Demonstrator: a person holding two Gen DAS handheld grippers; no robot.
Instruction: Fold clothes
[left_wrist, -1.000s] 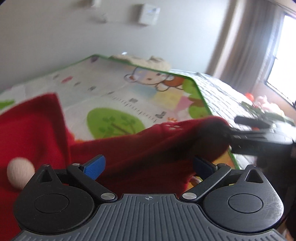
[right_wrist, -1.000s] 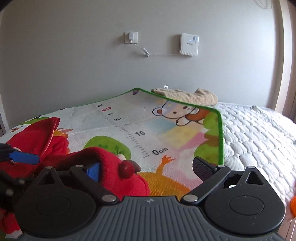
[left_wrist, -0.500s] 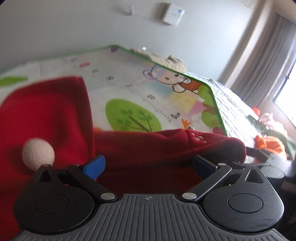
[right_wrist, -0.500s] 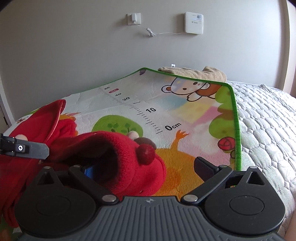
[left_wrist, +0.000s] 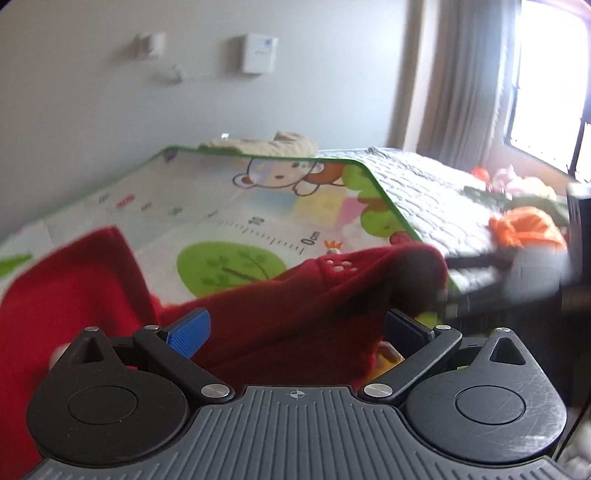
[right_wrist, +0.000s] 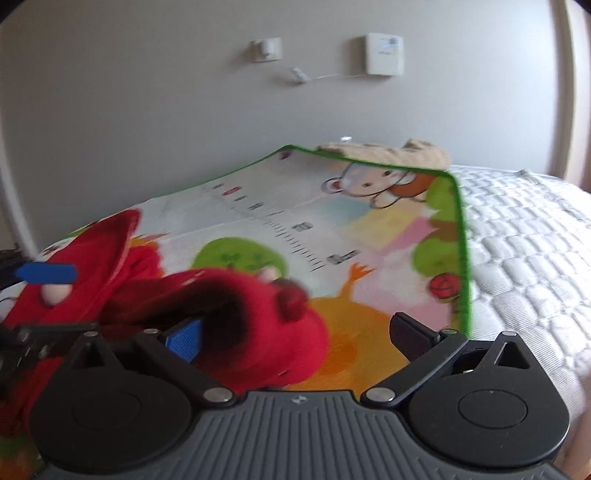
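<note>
A: Left gripper (left_wrist: 295, 326)?
B: Jaws spread wide, red garment (left_wrist: 295, 306) bunched between the blue pads, not pinched as far as I see.
A: Right gripper (right_wrist: 299, 334)?
B: Also wide apart. Left pad sits under a fold of the garment (right_wrist: 236, 317); right pad is free over the play mat (right_wrist: 332, 221).
A: Where's the garment?
B: Near-left part of the mat, one flap lifted off it.
A: Edges?
B: Green mat border (right_wrist: 463, 236) runs down the right; quilted mattress (right_wrist: 524, 251) beyond it is bare. Beige cloth (right_wrist: 391, 151) at the far mat corner, against the wall. Orange item (left_wrist: 528, 229) at the mattress's far right.
</note>
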